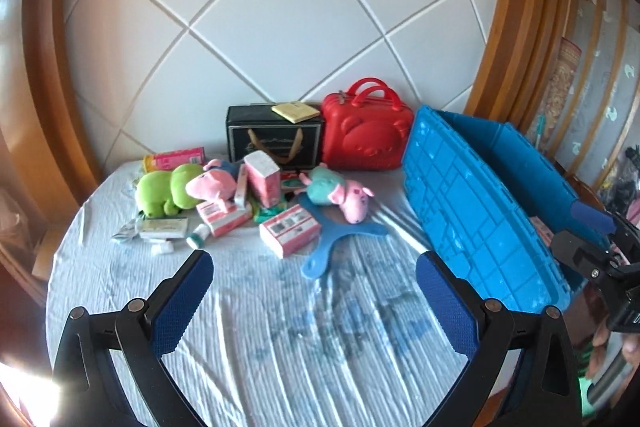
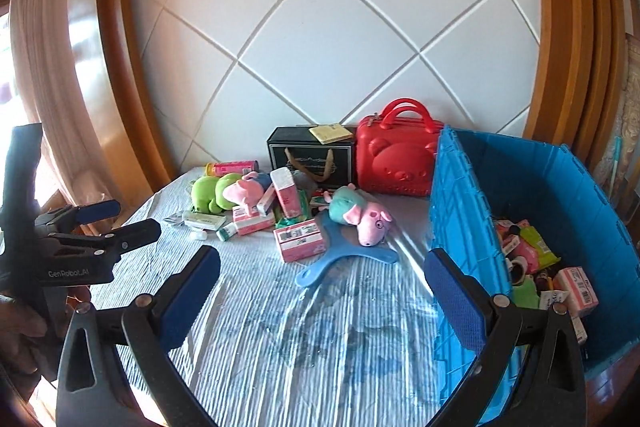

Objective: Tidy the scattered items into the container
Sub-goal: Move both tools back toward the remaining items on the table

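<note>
My left gripper [image 1: 314, 275] is open and empty above the striped bedsheet [image 1: 280, 327], short of the scattered pile. My right gripper [image 2: 324, 275] is open too and holds nothing, its right finger close to the wall of the blue crate [image 2: 460, 211]. The crate [image 1: 480, 195] stands at the right and holds several boxes and packets [image 2: 536, 259]. On the sheet lie a pink pig plush in a teal dress [image 2: 360, 215], a flat blue plastic piece [image 2: 344, 257], a pink box [image 2: 300, 243], a green frog plush [image 1: 168, 189], a second pig plush [image 1: 212, 181] and small boxes and bottles.
A red bear-face case [image 1: 366, 139] and a black gift box [image 1: 274, 141] with a yellow pad on top stand against the quilted white headboard. Wooden frame posts rise on both sides. A hand holds each gripper's handle at the frame edges.
</note>
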`<state>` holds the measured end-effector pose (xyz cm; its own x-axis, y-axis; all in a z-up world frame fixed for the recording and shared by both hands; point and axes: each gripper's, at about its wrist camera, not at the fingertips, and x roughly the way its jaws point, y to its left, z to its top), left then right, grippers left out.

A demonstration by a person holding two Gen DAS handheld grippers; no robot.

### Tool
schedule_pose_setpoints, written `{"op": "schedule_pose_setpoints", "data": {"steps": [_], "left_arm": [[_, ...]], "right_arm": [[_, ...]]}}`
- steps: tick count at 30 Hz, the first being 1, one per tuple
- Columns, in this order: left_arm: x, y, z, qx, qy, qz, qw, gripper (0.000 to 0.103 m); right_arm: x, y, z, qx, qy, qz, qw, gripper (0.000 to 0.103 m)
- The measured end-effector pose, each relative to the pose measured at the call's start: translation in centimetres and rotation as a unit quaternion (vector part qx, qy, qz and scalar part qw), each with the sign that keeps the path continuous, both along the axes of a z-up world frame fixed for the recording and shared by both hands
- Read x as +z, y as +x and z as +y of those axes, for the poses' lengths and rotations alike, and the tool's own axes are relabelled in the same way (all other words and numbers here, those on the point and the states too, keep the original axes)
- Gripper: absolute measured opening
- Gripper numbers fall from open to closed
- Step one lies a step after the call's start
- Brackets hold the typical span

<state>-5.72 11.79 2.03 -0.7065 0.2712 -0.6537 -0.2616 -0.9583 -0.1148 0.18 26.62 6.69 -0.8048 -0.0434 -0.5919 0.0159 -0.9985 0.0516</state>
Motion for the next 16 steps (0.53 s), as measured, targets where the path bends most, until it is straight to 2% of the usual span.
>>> {"op": "schedule_pose_setpoints", "data": {"steps": [9,14,16], "left_arm": [[-0.2,3.8,-6.7,0.05,-0.019,-0.006,0.9986,0.103],[0.8,6.3,-8.5,0.082,-0.044,0.048,0.9945,0.103],[1.1,6.5,-9.0,0.101,-0.061,0.049,0.9918,0.103]], "right_arm": [[-1.8,1.1,-7.8,0.032,0.001,-0.017,0.999,0.103],[-2.0,1.6,-10.5,0.041,0.002,-0.016,0.999,0.103],[-2.0,1.8,-10.9,0.042,0.002,-0.015,0.999,0.103]]}}
